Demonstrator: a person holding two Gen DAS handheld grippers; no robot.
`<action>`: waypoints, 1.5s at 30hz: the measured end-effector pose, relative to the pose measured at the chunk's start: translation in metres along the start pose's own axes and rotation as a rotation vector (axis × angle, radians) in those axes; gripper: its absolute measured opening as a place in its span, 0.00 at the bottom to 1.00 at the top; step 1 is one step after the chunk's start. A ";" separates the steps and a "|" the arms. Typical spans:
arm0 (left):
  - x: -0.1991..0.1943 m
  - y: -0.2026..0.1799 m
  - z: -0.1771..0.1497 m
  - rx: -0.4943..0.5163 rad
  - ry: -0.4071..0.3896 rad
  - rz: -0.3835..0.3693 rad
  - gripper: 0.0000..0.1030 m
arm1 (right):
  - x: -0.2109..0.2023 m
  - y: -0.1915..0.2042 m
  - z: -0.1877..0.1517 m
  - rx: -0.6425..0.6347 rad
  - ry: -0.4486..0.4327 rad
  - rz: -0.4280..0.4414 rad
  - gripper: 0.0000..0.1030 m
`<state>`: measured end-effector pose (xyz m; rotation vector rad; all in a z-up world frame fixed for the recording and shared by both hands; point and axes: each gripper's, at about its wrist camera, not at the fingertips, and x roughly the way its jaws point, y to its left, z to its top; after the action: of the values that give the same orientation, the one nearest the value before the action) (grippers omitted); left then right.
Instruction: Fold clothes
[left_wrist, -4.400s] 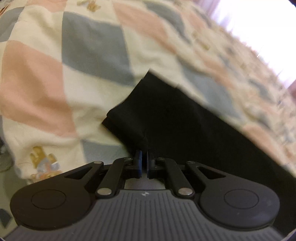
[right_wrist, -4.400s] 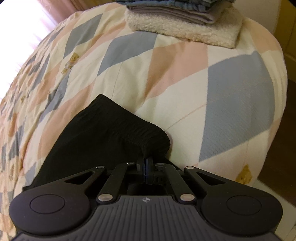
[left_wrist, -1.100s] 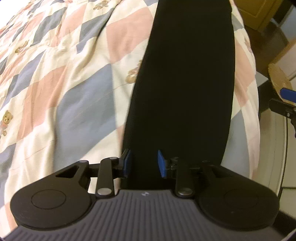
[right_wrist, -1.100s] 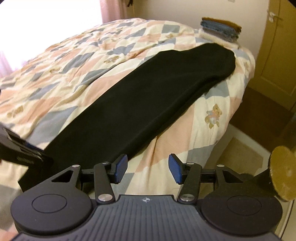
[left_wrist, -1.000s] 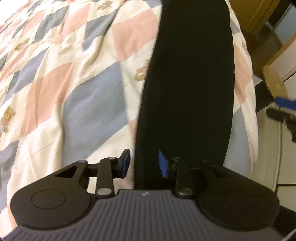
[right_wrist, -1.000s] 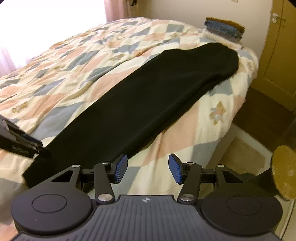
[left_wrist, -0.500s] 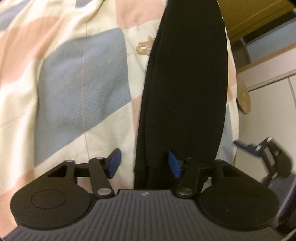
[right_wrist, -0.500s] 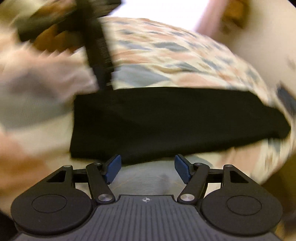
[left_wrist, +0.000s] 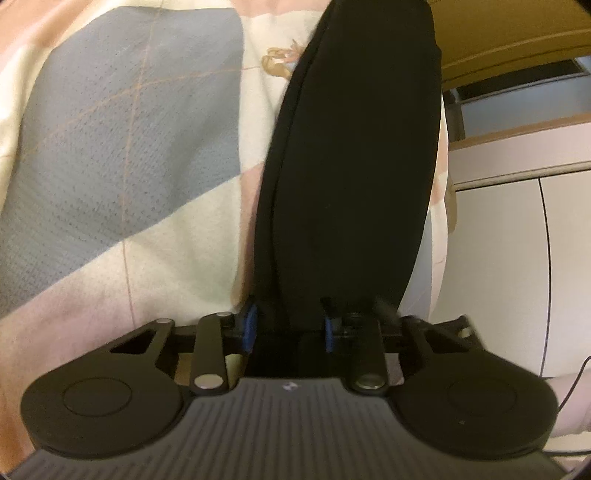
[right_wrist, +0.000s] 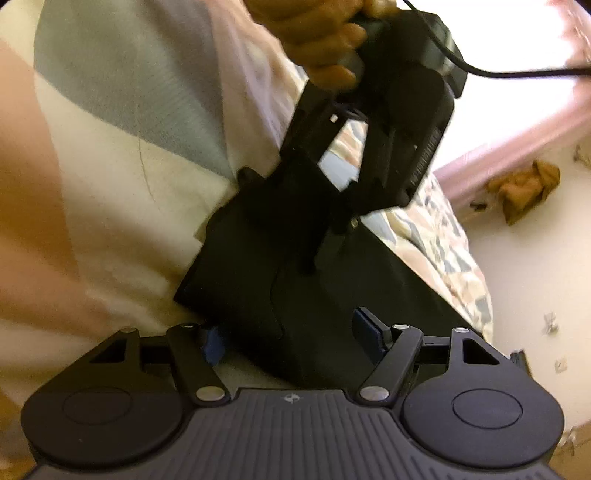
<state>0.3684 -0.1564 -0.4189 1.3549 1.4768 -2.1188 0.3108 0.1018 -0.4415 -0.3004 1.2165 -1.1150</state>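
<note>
Both claws, left (left_wrist: 290, 326) and right (right_wrist: 291, 338), are held apart astride the trousers' (left_wrist: 351, 166) end on the bed (left_wrist: 129, 129); clamping is judged next, then folding.

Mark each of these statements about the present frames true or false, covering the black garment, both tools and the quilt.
1. The black garment lies on a patterned quilt. True.
2. The left tool is shut with pads touching. False: its pads stand apart, straddling the garment's end.
3. The right tool is open at the garment's edge. True.
4. The garment is folded into a small square. False: it lies long and narrow.
5. A bare hand grips the other tool's handle. True.
</note>
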 end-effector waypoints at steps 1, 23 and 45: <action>-0.002 0.000 0.000 -0.013 -0.003 -0.004 0.24 | 0.001 0.002 0.000 -0.018 -0.009 0.012 0.45; -0.035 -0.123 0.110 -0.240 -0.277 -0.002 0.22 | 0.021 -0.274 -0.114 0.783 -0.185 0.605 0.13; 0.046 -0.187 0.266 -0.173 -0.305 0.022 0.23 | 0.142 -0.443 -0.247 0.962 -0.165 0.707 0.13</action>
<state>0.0789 -0.2755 -0.3206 0.9356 1.4691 -2.0209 -0.1392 -0.1359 -0.3045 0.7107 0.4546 -0.8927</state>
